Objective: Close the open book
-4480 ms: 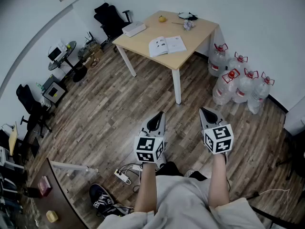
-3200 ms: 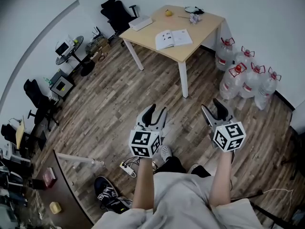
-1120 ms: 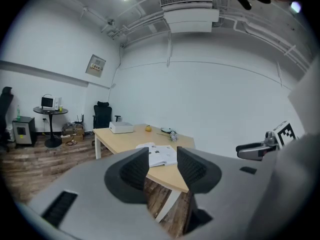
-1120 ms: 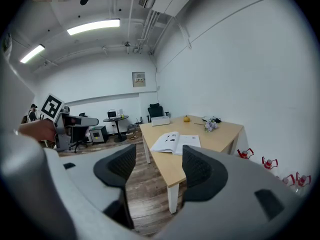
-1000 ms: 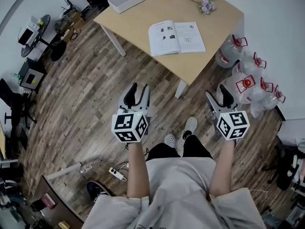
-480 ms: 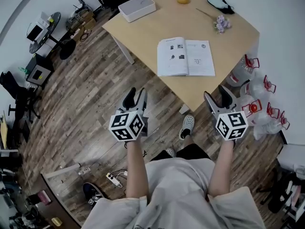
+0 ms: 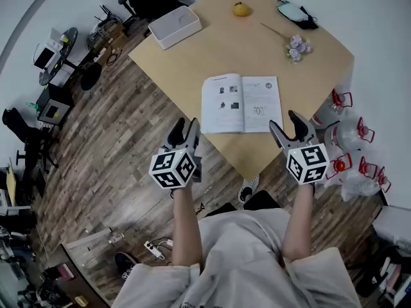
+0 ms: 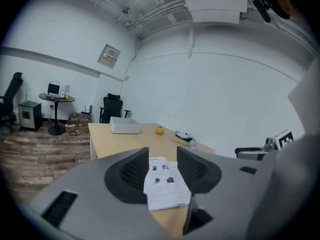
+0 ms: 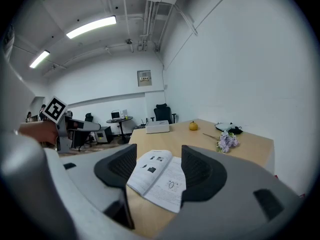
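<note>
An open book (image 7: 241,104) with white printed pages lies flat near the front corner of the light wooden table (image 7: 192,63). My left gripper (image 7: 185,131) hangs open just off the table's left front edge, short of the book's left page (image 8: 161,183). On the other side, my right gripper (image 7: 290,125) is open at the table's right front edge, close to the right page (image 9: 162,178). Both pairs of jaws are empty, and the book shows through each gap.
Farther back on the table are a white box (image 7: 174,26), an orange fruit (image 7: 241,9), a sprig of purple flowers (image 7: 295,47) and a dark item (image 7: 296,13). Water bottles (image 7: 350,147) stand on the floor right of the table; office chairs and a small stand at the left.
I have walked up to the table. The book has come from far away to just ahead of both grippers, which now flank its near edge.
</note>
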